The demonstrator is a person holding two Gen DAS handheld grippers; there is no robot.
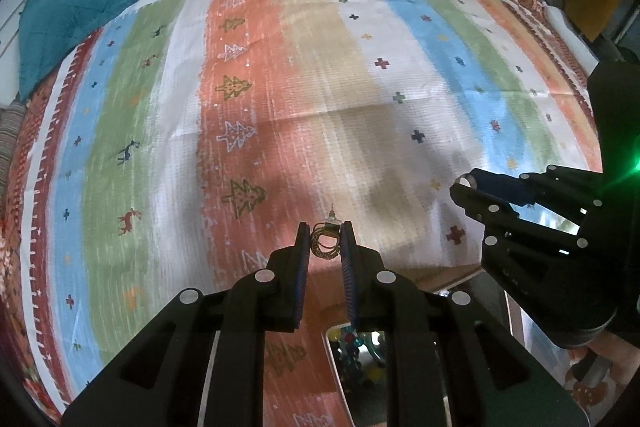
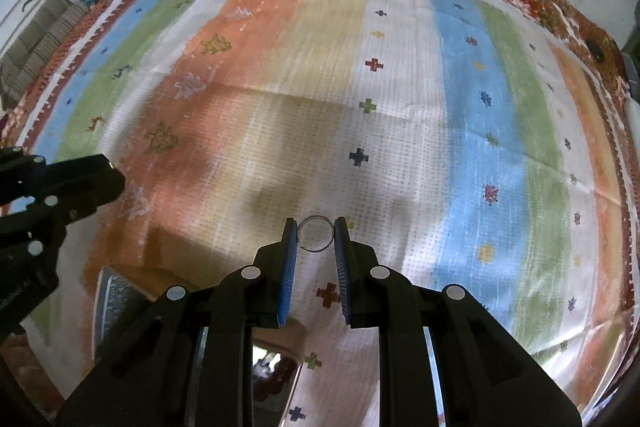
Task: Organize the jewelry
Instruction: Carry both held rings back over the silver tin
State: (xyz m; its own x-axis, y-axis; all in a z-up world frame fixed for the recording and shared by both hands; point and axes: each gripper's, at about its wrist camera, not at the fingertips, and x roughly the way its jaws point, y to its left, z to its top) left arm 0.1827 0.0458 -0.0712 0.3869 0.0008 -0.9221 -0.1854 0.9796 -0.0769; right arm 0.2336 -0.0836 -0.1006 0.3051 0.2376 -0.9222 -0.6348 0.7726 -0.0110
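We are holding two small pieces at the same time. The left gripper is clamping a gold hoop earring between its blue pads, right at the tips, and its post is sticking out above the pads. The right gripper is pinching a thin silver ring by its two sides, also at the very tips. Both jaws are standing nearly together, each one closed on its piece, above the striped cloth.

What could be going wrong from here — the grips are very shallow. The ring is round and smooth, so a small twist or a quick swing could be making it roll out of the pads. The earring is made of loose loops, so it may be turning or slipping down if the pads relax. A piece falling on this busy pattern would be hard to find again. Also the two grippers are working near each other, and a knock between them could be shaking something free.

For moving, the room is good: the cloth is lying wide and bare to the far side, to the left and to the right. On the near side, below the grippers, a tray with coloured beads is lying, only partly visible — we cannot tell its compartments. A teal blanket is lying at the far left corner, well apart.
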